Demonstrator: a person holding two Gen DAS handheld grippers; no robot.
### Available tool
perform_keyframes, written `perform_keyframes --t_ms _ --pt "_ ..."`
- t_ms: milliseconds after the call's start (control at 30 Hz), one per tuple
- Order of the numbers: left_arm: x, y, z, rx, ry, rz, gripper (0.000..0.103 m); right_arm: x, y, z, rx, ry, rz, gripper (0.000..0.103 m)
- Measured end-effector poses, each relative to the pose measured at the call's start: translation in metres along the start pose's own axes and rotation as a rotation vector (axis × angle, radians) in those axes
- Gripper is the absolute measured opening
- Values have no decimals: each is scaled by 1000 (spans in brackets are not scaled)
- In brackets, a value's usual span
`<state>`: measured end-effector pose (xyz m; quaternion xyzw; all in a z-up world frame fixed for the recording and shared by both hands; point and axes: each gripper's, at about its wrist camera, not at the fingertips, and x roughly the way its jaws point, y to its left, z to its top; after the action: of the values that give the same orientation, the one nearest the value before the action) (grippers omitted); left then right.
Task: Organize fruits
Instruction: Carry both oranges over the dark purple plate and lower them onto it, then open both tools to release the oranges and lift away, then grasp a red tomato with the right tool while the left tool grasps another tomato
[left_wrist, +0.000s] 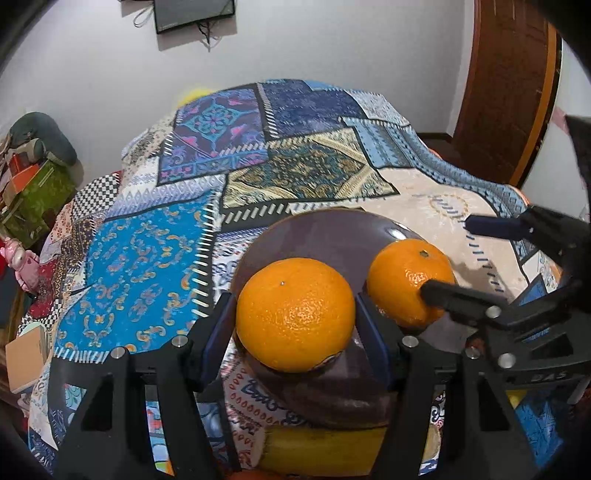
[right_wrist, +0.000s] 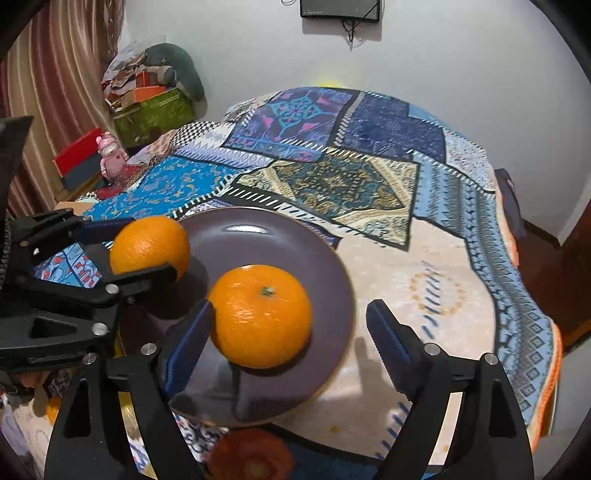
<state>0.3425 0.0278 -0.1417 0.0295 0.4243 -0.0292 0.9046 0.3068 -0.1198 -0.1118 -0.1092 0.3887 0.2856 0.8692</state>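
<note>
Nearest the left wrist camera, the left gripper (left_wrist: 295, 314) is pinching an orange (left_wrist: 295, 314) between its two blue-padded fingers (left_wrist: 371, 332), one pad pressing each side. That fruit is hanging over the near rim of a dark purple plate (left_wrist: 317, 232); whether its underside is touching the plate cannot be told. Its small navel dot is facing up and slightly away from the camera. The fruit is near round, so no clear long axis is showing.

Just beyond and to the right, a second orange (left_wrist: 402, 277) is sitting on the plate, green stem end pointing up, axis roughly upright. In the right wrist view this second orange (right_wrist: 260, 315) is lying between the fingers of the right gripper (right_wrist: 291, 325), which are standing spread; the left pad (right_wrist: 188, 343) is just beside or touching the peel, the right finger well apart from it.

A blurred orange-red fruit (right_wrist: 251, 458) is lying near the bottom edge, in front of the plate (right_wrist: 258, 236).

Farther out, a patchwork cloth (right_wrist: 332, 177) is covering the table. Beyond it, a pile of boxes and bags (right_wrist: 155, 96) is sitting against the wall, and a dark screen (right_wrist: 340, 9) is hanging above.
</note>
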Motion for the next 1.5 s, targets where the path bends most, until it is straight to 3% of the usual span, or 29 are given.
perform_keyframes --t_ms 500,867,1200,1500 --pt "22 -15 7 31 48 33 65 -11 -21 -14 71 -35 11 83" --pt "-23 -12 11 52 -80 35 68 -25 -18 -17 63 -62 2 83" --pt "-78 13 -21 38 -119 60 71 -56 -5 -24 57 -107 1 83" --pt "-102 36 -64 -17 -69 29 72 -71 10 -46 51 -104 -16 83"
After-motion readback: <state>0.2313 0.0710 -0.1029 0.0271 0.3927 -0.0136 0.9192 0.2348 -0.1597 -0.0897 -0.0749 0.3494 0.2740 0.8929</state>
